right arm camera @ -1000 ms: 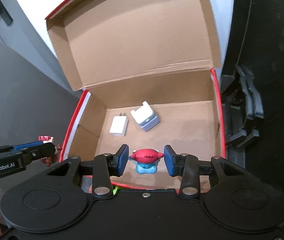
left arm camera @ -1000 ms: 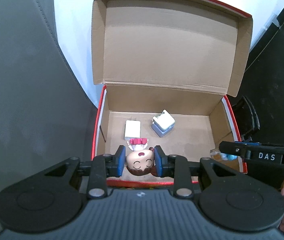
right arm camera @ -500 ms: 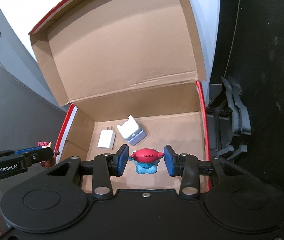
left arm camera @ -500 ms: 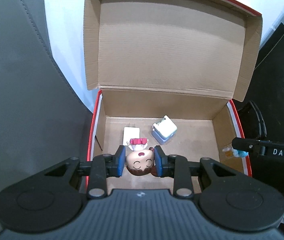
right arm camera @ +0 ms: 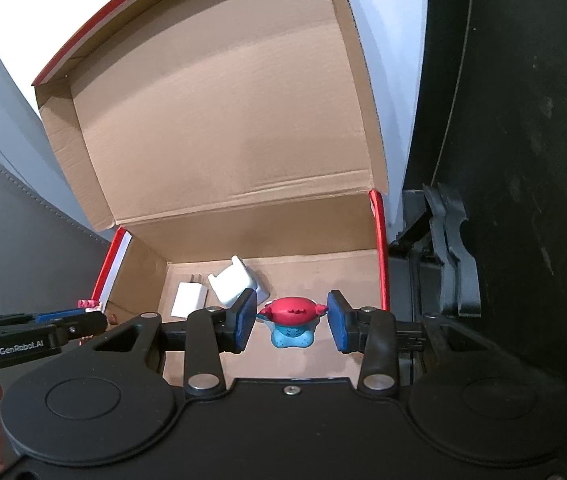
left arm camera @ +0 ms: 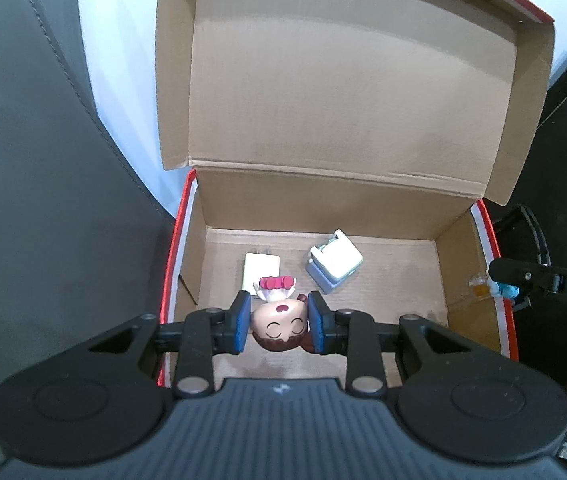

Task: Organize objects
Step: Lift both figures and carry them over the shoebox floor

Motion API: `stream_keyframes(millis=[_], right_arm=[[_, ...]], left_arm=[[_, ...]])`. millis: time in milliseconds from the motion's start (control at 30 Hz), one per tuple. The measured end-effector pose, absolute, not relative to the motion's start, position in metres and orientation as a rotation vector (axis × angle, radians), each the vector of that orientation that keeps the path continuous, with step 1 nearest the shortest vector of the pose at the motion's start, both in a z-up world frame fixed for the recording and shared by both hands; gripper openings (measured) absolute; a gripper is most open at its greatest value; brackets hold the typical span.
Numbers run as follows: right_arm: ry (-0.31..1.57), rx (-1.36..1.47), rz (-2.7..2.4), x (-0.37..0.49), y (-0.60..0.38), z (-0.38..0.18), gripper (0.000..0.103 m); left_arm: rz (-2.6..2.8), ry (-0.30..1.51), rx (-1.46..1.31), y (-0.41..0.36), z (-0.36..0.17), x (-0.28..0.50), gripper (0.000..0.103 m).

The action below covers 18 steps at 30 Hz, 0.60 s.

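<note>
Doll (left arm camera: 279,326) hangs head-down in left tool (left arm camera: 279,322); right tool (right arm camera: 292,322) clamps crab toy (right arm camera: 292,320).

Grey stitched seat (left arm camera: 43,160) (leather-like) beside white wall (left arm camera: 123,60).

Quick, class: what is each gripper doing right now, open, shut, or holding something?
Left gripper: shut on the doll figure, gripped by its head.
Right gripper: shut on the red-and-blue toy.

Soft, even indoor light, sharp at centre, strong fisheye bending at the edges, dark shadowed corners, no glare.
</note>
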State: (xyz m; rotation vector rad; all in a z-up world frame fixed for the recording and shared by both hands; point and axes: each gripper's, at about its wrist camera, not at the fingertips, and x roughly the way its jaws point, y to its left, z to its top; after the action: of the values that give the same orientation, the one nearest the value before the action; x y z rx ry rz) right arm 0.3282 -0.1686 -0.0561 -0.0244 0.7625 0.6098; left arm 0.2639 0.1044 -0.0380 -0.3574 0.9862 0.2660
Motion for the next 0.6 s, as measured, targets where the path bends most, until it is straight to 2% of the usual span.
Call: stream_keyframes(millis=[600], right_arm=[[0.766, -0.043, 0.581, 0.35, -0.16, -0.059, 0.038]], left_arm=[[0.264, 1.041, -0.378, 0.104, -0.075, 0.292, 0.029]])
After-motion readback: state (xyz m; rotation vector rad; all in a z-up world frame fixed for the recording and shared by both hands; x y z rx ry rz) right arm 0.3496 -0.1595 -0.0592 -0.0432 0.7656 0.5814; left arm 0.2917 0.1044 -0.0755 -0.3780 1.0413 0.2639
